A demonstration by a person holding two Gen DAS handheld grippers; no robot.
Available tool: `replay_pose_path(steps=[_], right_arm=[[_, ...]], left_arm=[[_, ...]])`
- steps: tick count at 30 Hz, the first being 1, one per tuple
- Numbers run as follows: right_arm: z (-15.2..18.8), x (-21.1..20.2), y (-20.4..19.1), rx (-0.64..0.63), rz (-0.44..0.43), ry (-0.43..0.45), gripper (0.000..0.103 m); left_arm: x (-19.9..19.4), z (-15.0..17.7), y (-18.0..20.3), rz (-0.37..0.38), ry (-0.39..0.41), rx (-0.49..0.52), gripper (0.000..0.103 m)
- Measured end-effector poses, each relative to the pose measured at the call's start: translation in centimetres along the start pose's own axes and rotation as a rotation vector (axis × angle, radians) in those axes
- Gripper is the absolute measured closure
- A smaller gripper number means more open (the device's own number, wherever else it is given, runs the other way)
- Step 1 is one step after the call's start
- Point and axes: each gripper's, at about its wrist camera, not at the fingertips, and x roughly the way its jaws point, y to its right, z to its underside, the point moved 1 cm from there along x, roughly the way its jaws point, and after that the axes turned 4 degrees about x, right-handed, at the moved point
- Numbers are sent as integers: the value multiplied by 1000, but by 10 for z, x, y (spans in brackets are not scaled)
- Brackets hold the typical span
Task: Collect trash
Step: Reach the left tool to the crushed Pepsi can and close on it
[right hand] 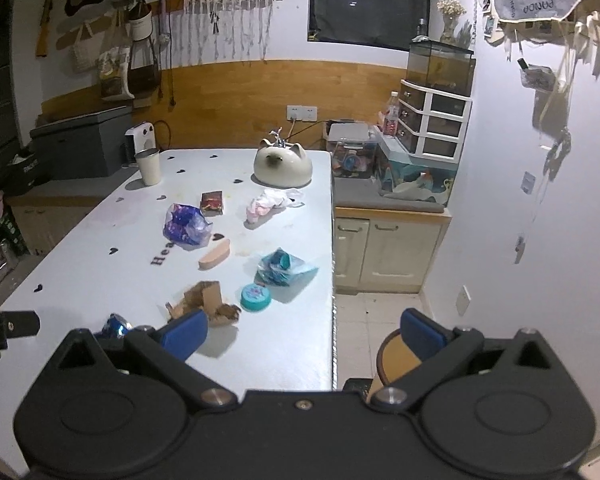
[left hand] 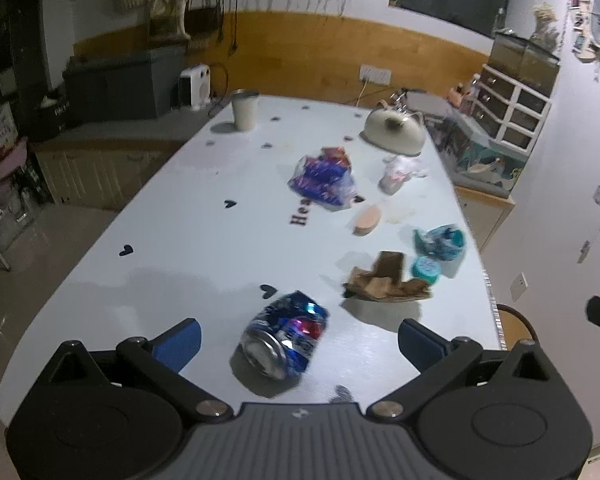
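Left gripper (left hand: 298, 342), jaws standing wide apart and holding nothing, is hovering over the near end of the white table (left hand: 172, 240) with the crushed can (left hand: 286, 340) lying on its side between the two blue pads, touching neither. Right gripper (right hand: 302, 334), likewise spread and empty, is waiting over the table's right edge, above the floor and a round stool (right hand: 396, 356). Remaining litter is lying farther up the table: torn cardboard (left hand: 384, 280), a teal lid (left hand: 426, 269), a teal wrapper (left hand: 440, 240), a blue-purple wrapper (left hand: 322, 178) and a pink-white crumpled wrapper (left hand: 398, 172). The step in hand appears to be the pickup of the can. For a sound grasp, the pads should be descending level until they are flanking the can's dented flanks across its short axis, then closing gently; a crushed can is likely to slip or roll if pinched at its rounded end. No bin is visible in either view.
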Motion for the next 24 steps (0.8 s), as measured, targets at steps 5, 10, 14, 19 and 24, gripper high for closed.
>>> replay_pose_path(steps=[5,10,14,19,24], right_arm=[[-3,27,-25,-8,28,-14,0],[1,53,-47,-53,55,-35,0],[5,74,-64,-98,20,-54,0],[7,116,-94,-134,-149,-162,5],[20,169,-131,-114,-337,-356,33]], left_arm=[[53,-15,-32,81,-62,4,0],[113,-21,-59,146,-194,-10,0],[149,-21,-73,142,-272,31,0],[174,-22,-90,169,-312,36,0],[188,-24,-106,244,-329,-45,0]])
